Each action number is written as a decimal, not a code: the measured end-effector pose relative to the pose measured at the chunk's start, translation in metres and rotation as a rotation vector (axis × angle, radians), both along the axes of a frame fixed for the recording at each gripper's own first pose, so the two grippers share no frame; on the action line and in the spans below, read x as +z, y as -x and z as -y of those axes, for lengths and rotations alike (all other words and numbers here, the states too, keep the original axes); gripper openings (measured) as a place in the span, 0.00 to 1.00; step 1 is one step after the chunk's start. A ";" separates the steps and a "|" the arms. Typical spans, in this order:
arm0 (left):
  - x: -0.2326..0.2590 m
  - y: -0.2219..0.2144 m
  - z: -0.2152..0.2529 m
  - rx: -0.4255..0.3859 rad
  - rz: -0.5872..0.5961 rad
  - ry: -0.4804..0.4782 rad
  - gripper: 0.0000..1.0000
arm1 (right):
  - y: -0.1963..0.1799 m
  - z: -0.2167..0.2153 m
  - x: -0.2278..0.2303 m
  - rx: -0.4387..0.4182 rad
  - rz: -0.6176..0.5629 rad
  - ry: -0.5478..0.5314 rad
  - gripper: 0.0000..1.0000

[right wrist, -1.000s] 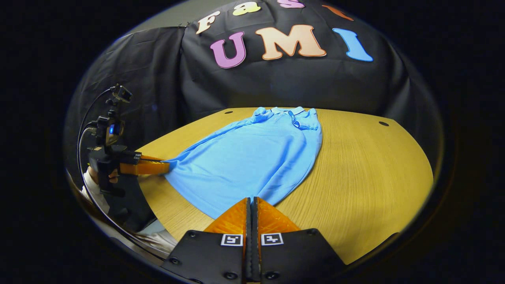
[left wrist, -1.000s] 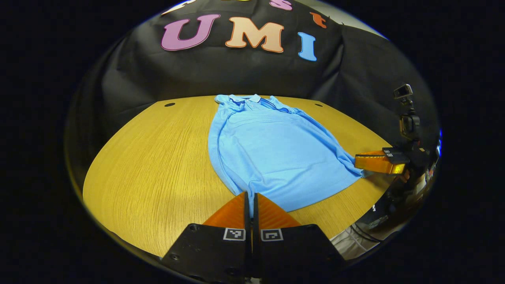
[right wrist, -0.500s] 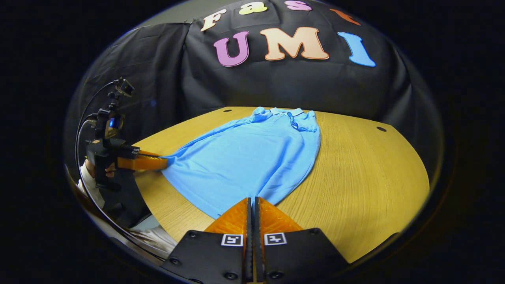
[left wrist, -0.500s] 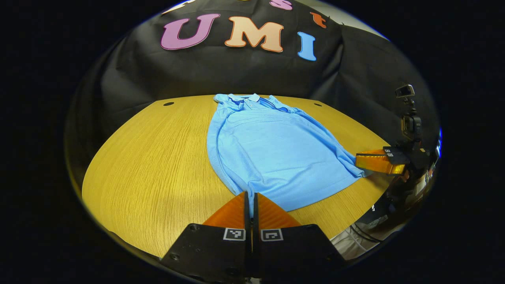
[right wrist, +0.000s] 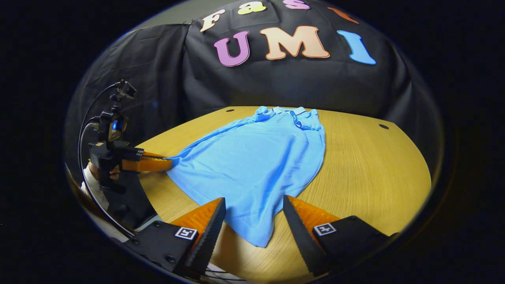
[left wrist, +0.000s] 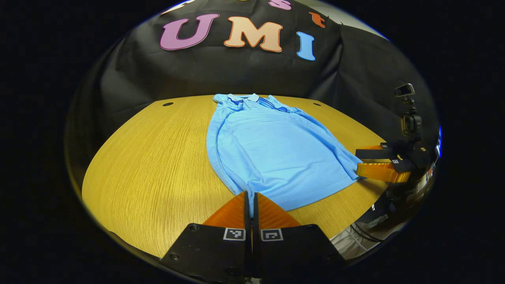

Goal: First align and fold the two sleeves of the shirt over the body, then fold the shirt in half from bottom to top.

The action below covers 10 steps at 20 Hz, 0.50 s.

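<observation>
A light blue polo shirt (left wrist: 272,157) lies flat on the wooden table (left wrist: 150,165), collar at the far side, sleeves folded over the body. My left gripper (left wrist: 249,195) is shut on one bottom hem corner; the right gripper view shows it at the left (right wrist: 169,163), pinching that corner. My right gripper (right wrist: 253,200) stands open, and the shirt's (right wrist: 256,161) other hem corner lies loose on the table (right wrist: 375,169) between its fingers. In the left gripper view the right gripper (left wrist: 358,161) is at the right edge, jaws apart beside the hem.
The table's front edge runs just under both grippers. Small round holes (left wrist: 167,104) (right wrist: 383,126) sit near the far rim. A hand in a white sleeve (right wrist: 92,177) holds the left gripper, with cables looping above it.
My right gripper has opened and let go of the hem corner, which now rests on the table. The left gripper stays shut on its corner and has barely moved.
</observation>
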<state>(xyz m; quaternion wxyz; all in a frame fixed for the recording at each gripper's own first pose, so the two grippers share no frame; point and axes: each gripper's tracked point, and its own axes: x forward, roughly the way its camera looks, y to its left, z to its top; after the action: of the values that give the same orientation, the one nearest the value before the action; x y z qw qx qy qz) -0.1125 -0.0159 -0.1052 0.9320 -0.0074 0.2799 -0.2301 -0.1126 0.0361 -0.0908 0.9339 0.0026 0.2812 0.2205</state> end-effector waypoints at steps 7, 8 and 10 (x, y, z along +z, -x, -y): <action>0.000 0.000 0.000 0.000 0.003 0.004 0.00 | 0.003 -0.006 -0.006 0.026 -0.014 0.007 0.92; 0.000 0.000 0.000 0.002 0.003 0.005 0.00 | 0.003 -0.008 -0.006 0.033 -0.015 0.008 0.83; -0.001 -0.001 0.000 0.003 0.003 0.009 0.00 | 0.007 -0.013 -0.007 0.056 -0.019 -0.005 0.77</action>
<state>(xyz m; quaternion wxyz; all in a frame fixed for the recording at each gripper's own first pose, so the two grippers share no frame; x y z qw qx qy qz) -0.1119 -0.0163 -0.1058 0.9327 -0.0115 0.2775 -0.2298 -0.1201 0.0488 -0.0983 0.9247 -0.0009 0.2894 0.2474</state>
